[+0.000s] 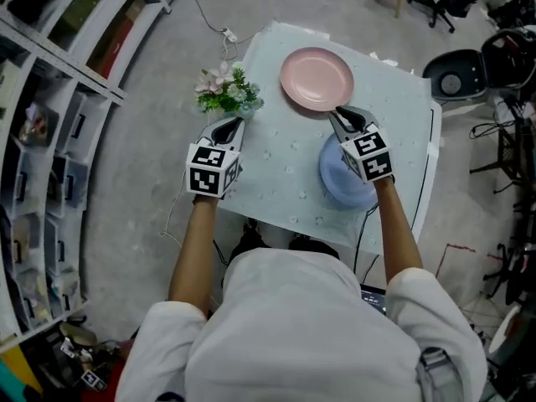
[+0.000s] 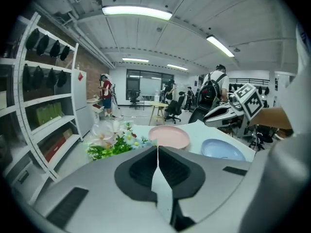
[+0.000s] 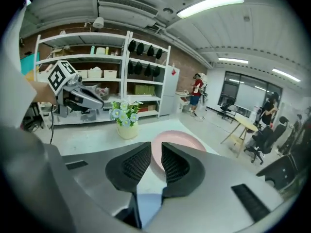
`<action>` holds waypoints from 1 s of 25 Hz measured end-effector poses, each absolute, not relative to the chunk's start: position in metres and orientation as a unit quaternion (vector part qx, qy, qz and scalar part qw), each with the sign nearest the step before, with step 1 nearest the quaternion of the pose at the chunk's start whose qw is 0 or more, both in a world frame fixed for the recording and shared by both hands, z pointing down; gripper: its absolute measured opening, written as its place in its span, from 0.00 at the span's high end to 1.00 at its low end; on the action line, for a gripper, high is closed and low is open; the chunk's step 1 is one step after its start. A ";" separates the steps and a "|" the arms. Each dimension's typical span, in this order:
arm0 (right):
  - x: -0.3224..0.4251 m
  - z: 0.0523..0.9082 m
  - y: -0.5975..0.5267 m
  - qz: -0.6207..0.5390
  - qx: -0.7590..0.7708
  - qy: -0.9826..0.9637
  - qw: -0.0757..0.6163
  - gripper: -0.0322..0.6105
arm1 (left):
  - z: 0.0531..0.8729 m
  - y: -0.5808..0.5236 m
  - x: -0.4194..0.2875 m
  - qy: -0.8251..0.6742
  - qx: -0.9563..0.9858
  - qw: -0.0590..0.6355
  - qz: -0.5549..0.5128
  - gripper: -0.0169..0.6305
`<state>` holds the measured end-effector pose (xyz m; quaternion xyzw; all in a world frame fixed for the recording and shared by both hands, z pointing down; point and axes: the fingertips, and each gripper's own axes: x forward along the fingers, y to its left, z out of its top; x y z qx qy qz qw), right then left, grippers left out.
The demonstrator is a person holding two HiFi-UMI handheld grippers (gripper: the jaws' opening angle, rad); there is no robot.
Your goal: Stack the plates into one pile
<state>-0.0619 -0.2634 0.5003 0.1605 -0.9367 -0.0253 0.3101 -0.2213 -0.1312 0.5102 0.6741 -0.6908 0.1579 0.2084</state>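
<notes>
Here's the pale table, taking up the middle of the scene, with two plates on it, not yet piled. The pink plate lies at the far side, flat and empty. The blue plate lies nearer, on the right, also empty, half covered from above by the right gripper, so these two are near each other but apart.

At the far left corner stands a small flower pot holding white and blue blossoms with green leaves, well clear of the plates, which I'd judge leaves the stacking lane free.

Now the tools. The right gripper hangs over the blue plate with its tips pointing at the near rim of the pink one. Its jaws stand a narrow gap apart with nothing between the pads, just pink plate showing beyond. That looks like a line-up for taking a rim, though which plate goes on which I can't tell.

The left gripper sits at the table's left edge, just beside the flowers, jaws pressed together and empty, apparently parked out of the way.
</notes>
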 end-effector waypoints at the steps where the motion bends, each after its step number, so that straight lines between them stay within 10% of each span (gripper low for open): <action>1: -0.076 0.509 -0.264 -0.027 0.143 -0.937 0.319 0.82 | 0.512 -0.126 -0.228 -0.698 0.666 0.213 0.154 0.94; 9: -0.164 0.599 -0.274 -0.055 0.038 -0.914 0.399 0.68 | 0.543 -0.101 -0.255 -0.722 0.628 0.252 0.142 0.94; 25: -0.200 0.692 -0.307 -0.094 0.055 -0.871 0.478 0.81 | 0.581 -0.086 -0.260 -0.716 0.616 0.301 0.131 0.94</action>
